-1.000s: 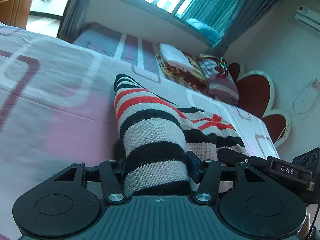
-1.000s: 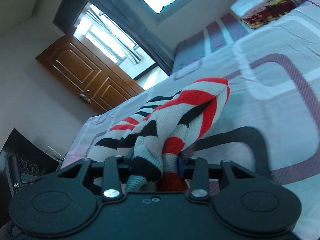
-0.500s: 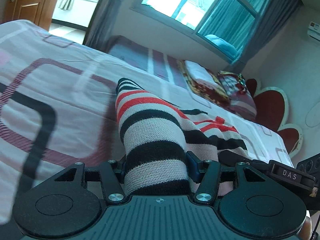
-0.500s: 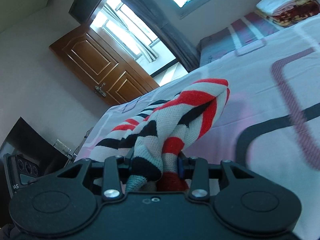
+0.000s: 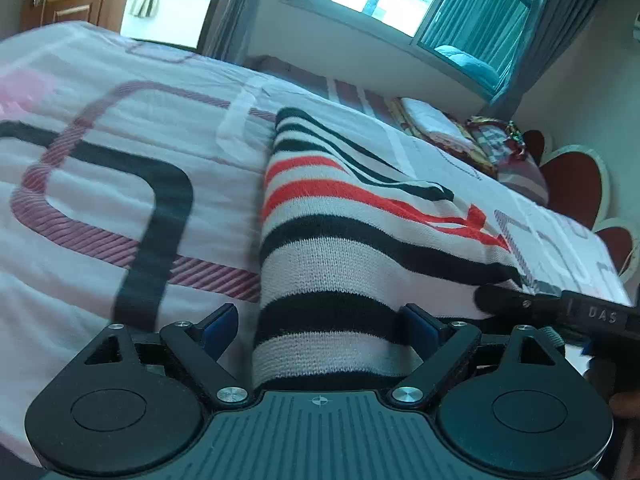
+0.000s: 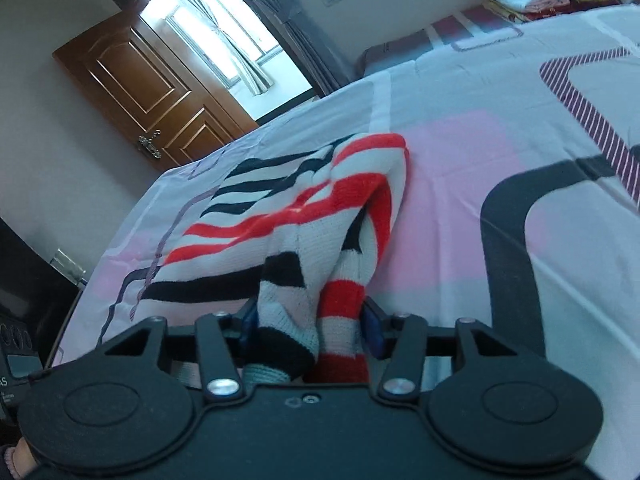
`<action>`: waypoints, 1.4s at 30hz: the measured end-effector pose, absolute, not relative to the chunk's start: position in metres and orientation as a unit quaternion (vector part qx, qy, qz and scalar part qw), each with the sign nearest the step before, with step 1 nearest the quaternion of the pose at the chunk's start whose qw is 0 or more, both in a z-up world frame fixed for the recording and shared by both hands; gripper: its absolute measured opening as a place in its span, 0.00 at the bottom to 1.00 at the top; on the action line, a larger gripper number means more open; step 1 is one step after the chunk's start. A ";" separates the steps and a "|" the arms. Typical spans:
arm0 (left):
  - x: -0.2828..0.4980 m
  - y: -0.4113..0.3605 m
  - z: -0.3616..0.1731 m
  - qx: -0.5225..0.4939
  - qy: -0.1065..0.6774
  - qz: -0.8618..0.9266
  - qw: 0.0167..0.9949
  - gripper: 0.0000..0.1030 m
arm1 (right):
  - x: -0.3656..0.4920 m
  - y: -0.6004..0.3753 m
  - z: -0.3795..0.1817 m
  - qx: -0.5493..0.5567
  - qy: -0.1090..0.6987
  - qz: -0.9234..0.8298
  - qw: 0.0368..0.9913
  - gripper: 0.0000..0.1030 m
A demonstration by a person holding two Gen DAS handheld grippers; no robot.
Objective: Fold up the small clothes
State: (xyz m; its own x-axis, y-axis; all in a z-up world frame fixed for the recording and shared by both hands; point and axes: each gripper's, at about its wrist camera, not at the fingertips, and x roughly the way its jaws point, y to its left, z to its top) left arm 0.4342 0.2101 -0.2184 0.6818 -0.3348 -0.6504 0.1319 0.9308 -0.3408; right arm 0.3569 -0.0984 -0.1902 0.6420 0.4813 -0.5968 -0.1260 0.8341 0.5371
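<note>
A small knit sweater (image 5: 332,248) with black, red and white stripes lies stretched across the bed. My left gripper (image 5: 320,320) has its jaws apart; the sweater's edge lies between them with a gap on the left side. In the right wrist view the sweater (image 6: 280,216) spreads flat to the left. My right gripper (image 6: 308,320) has its blue pads against a bunched fold of the sweater. The right gripper's body (image 5: 576,312) shows at the right edge of the left wrist view.
The bed sheet (image 5: 120,184) is white and pink with dark looping lines. Folded blankets (image 5: 440,128) and pillows lie at the head of the bed by a red heart-shaped headboard (image 5: 576,180). A wooden door (image 6: 148,88) stands beyond the bed's far side.
Both grippers have come down toward the bed and the sweater now lies flatter. The left jaws have opened off the sweater's edge. The right jaws have widened a little.
</note>
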 end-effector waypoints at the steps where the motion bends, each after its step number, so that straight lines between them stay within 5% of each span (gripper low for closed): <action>1: 0.428 0.212 -0.213 -0.121 0.368 -0.118 0.914 0.85 | 0.356 -0.096 -0.186 0.219 0.385 0.170 0.880 0.48; 8: 0.403 0.215 -0.167 -0.092 0.297 -0.104 0.945 0.85 | 0.330 -0.085 -0.145 0.178 0.338 0.126 0.916 0.43; 16: 0.414 0.170 -0.204 -0.003 0.391 -0.110 0.914 0.85 | 0.306 -0.032 -0.137 0.097 0.341 0.158 0.922 0.32; 20: 0.411 0.177 -0.212 -0.044 0.408 -0.104 0.906 0.86 | 0.308 -0.037 -0.176 0.061 0.362 0.120 0.923 0.09; 23: 0.404 0.169 -0.206 -0.005 0.402 -0.095 0.911 1.00 | 0.308 -0.043 -0.175 0.084 0.366 0.119 0.919 0.12; 27: 0.402 0.162 -0.202 0.014 0.410 -0.101 0.906 1.00 | 0.301 -0.039 -0.162 0.098 0.373 0.124 0.914 0.31; 42: 0.357 0.150 -0.175 0.074 0.408 -0.037 0.909 1.00 | 0.258 -0.027 -0.149 0.074 0.373 0.096 0.920 0.35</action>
State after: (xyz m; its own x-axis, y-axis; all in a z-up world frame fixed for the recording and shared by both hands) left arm 0.3566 0.1503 -0.1747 0.6637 -0.0078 -0.7479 0.1282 0.9863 0.1034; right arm 0.2578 -0.0272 -0.1494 0.7033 0.2310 -0.6723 -0.1204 0.9708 0.2076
